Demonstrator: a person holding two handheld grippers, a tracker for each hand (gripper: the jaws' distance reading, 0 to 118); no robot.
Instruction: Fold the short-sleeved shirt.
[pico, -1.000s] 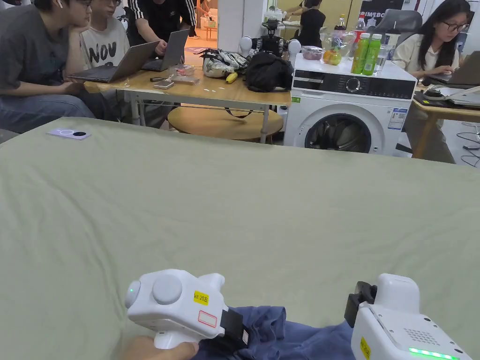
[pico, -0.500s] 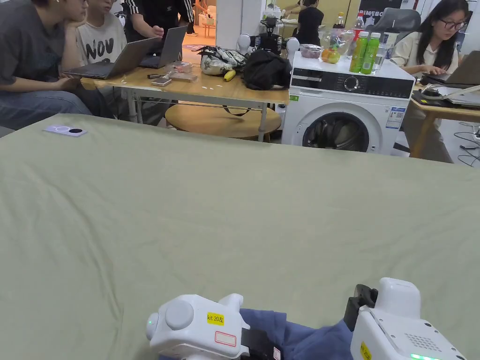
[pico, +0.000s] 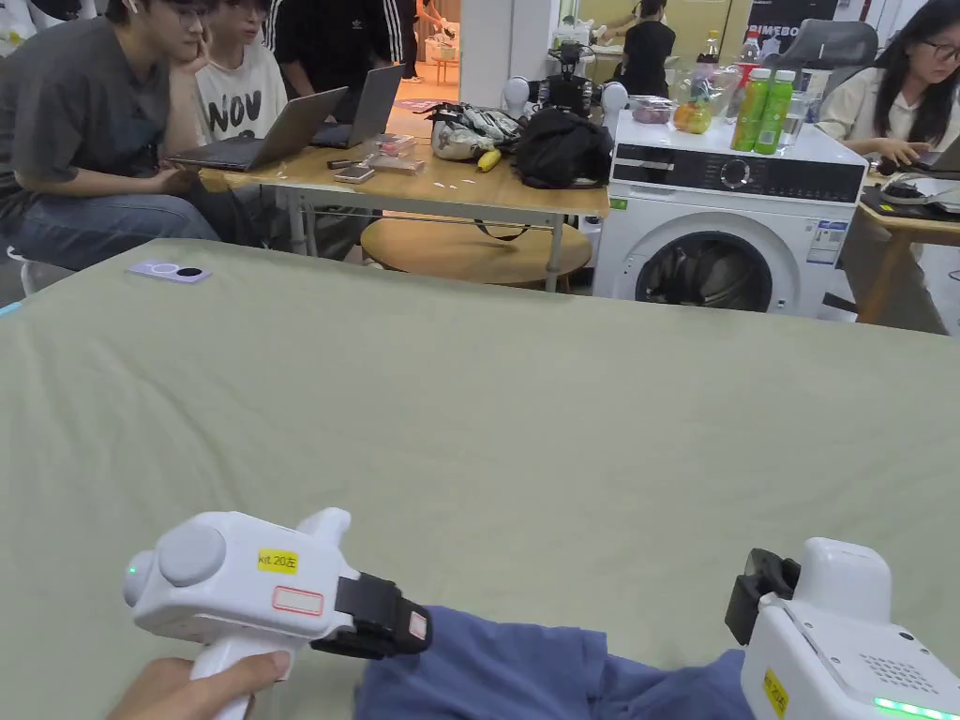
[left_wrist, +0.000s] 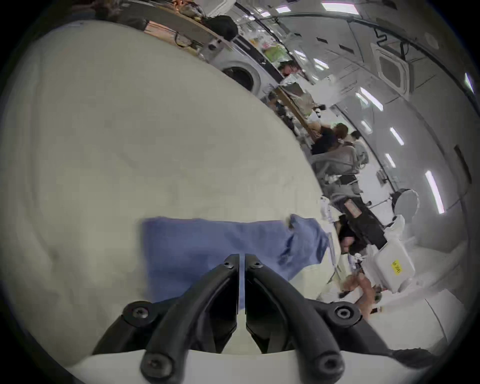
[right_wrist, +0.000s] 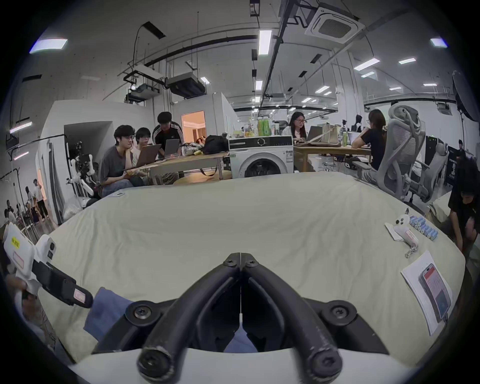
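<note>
Lying near bed's (pico: 487, 394) front edge, blue shirt (pico: 506, 670); wide open sheet beyond.

Head view looks forward and down across the green bed (pico: 487, 394). Both claw cameras sit low over it; all three views share the washing machine (pico: 722, 225)

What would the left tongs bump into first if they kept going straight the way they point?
Most likely the blue shirt. The left tongs are shut and aim across it, toward its bunched far end near the right tongs. Depth is unclear, so they might skim just above the cloth.
</note>
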